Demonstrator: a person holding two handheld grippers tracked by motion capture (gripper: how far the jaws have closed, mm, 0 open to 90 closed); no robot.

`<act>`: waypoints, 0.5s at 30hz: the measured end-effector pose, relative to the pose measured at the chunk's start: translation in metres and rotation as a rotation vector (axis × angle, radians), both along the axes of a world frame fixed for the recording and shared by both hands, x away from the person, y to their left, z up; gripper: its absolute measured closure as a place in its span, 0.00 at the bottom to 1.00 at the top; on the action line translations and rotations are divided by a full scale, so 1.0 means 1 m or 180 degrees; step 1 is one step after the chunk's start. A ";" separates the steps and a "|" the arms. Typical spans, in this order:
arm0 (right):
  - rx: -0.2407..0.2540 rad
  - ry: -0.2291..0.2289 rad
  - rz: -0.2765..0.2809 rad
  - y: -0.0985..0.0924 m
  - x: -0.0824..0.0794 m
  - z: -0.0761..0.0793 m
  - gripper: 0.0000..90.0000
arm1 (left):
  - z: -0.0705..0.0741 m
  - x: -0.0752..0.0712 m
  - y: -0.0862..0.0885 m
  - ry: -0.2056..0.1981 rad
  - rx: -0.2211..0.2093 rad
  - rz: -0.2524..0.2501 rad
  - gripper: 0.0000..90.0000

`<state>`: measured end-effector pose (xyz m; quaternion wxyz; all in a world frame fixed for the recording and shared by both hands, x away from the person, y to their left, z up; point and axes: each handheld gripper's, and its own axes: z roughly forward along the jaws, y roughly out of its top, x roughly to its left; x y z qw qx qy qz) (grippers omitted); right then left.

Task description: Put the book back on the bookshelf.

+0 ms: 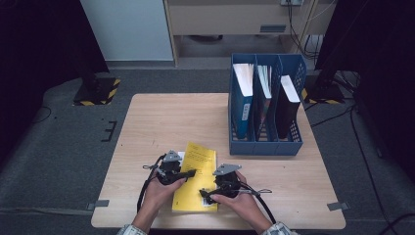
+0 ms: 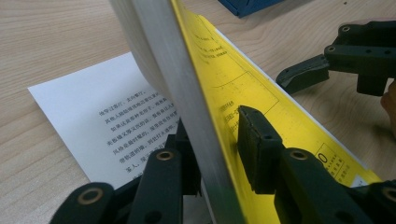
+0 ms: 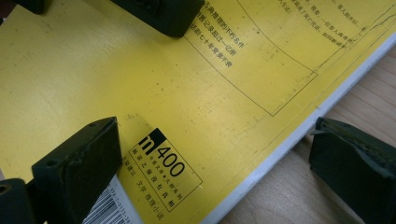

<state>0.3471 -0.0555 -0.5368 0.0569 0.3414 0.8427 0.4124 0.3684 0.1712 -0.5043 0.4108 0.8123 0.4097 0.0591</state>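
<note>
There is one yellow book [image 1: 195,176], and it sits between the jaws of the left gripper [image 1: 188,173], with one jaw on its cover and one under it. There are two grippers in all; the right gripper [image 1: 208,194] has one jaw over the cover and one jaw beside the book edge. Far ahead of both pairs of jaws stands one blue file holder [image 1: 264,146] with three compartments. It holds three books, one book in each compartment.

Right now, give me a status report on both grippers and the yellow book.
Left gripper shut on the yellow book, edge lifted off the table. Right gripper open, fingers astride the book's edge. Nothing blocking; blue file rack stands apart.
</note>
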 end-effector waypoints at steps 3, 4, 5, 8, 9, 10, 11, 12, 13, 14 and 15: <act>0.0017 -0.0002 0.0014 -0.001 0.001 0.000 0.03 | 0.002 -0.001 0.000 -0.0010 -0.0009 0.0011 0.81; 0.0023 0.0003 0.0016 -0.001 0.001 0.000 0.03 | 0.003 -0.002 0.000 -0.0007 -0.0040 0.0025 0.82; 0.0037 0.0006 0.0007 -0.002 0.002 -0.001 0.03 | 0.004 -0.002 0.000 0.0001 -0.0076 0.0046 0.83; 0.0106 0.0074 -0.0007 -0.003 0.004 0.000 0.02 | 0.008 -0.005 0.003 -0.0040 -0.0187 0.0034 0.85; 0.0139 0.0093 0.0002 -0.004 0.005 0.000 0.01 | 0.010 -0.006 0.003 -0.0057 -0.0219 0.0031 0.85; 0.0175 0.0129 -0.0013 -0.004 0.006 0.000 0.01 | 0.011 -0.007 0.003 -0.0072 -0.0223 0.0014 0.86; 0.0205 0.0155 -0.0004 -0.005 0.007 0.000 0.01 | 0.013 -0.007 0.004 -0.0088 -0.0231 0.0005 0.86; 0.0222 0.0162 0.0005 -0.005 0.008 0.000 0.00 | 0.014 -0.008 0.004 -0.0105 -0.0235 -0.0008 0.86; 0.0255 0.0178 0.0027 -0.005 0.009 -0.001 0.00 | 0.015 -0.008 0.005 -0.0106 -0.0238 -0.0018 0.86; 0.0279 0.0184 0.0047 -0.005 0.009 -0.001 0.00 | 0.015 -0.008 0.006 -0.0102 -0.0246 -0.0026 0.86; 0.0294 0.0185 0.0068 -0.005 0.010 -0.001 0.01 | 0.016 -0.009 0.006 -0.0101 -0.0262 -0.0033 0.86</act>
